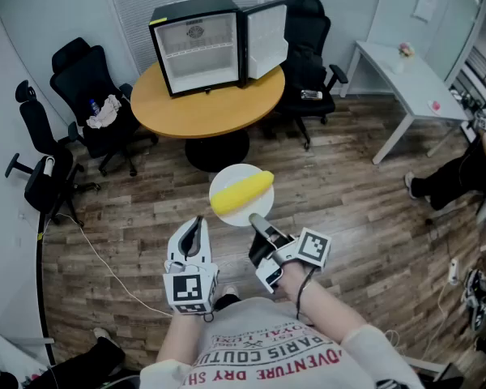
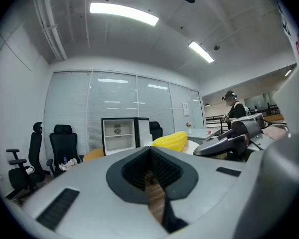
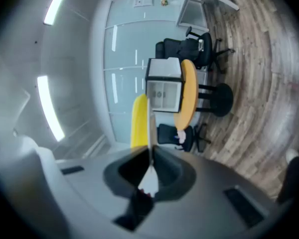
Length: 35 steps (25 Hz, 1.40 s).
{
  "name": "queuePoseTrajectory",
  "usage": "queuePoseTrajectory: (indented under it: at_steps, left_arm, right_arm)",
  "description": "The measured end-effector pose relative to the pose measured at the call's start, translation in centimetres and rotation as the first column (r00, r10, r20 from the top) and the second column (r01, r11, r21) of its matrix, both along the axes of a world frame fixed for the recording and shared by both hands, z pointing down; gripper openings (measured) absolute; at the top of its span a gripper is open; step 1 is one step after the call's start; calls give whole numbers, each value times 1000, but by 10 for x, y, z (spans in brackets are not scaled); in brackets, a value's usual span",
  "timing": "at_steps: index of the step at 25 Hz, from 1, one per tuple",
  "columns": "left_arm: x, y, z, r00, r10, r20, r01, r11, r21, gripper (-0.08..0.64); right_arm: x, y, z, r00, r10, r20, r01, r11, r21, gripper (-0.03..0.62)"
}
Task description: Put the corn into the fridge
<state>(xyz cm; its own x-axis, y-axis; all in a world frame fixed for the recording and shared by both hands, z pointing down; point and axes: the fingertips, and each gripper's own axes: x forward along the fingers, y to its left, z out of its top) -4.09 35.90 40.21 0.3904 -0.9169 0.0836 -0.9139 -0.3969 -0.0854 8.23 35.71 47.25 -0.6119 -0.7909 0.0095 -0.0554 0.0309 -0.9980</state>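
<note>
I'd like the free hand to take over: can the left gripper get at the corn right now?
Probably yes. The corn lies uncovered on the plate that the right gripper clamps by its rim; the left gripper, empty, sits just beside, nothing between. Its shut jaws must open first.

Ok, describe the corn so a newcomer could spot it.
Find the round wooden table bearing the open black mini fridge. In front of it, the right gripper holds a round white plate by its rim. On it lies the yellow corn cob, the only bright yellow thing in view.
</note>
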Motion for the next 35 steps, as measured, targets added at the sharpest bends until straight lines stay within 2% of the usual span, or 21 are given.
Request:
queuePoseTrajectory:
  at_steps: [4, 8, 15, 23, 35]
  left_arm:
    - [2, -3, 0, 1000, 0, -5, 1, 1000, 4, 29]
    - [1, -6, 2, 1000, -4, -12, 4, 1000, 8, 29]
    - [-16, -18, 10, 1000, -8, -29, 8, 1000, 5, 29]
    - [-71, -70, 8, 999, 21, -33, -21, 1000, 3, 29]
    - [-85, -123, 36, 999, 23, -27, -25, 998, -61, 29]
  right_arm:
    - [-1, -3, -2, 1000, -7, -12, 7, 1000, 13, 43]
    - [-2, -5, -3, 998, -19, -61, 22, 999, 38, 40]
    - [-14, -18, 3, 999, -6, -39, 7, 1000, 17, 40]
    - [-67, -62, 2, 999, 12, -35, -12, 1000, 7, 40]
    - [-86, -115, 25, 1000, -12, -29, 10, 999, -40, 40]
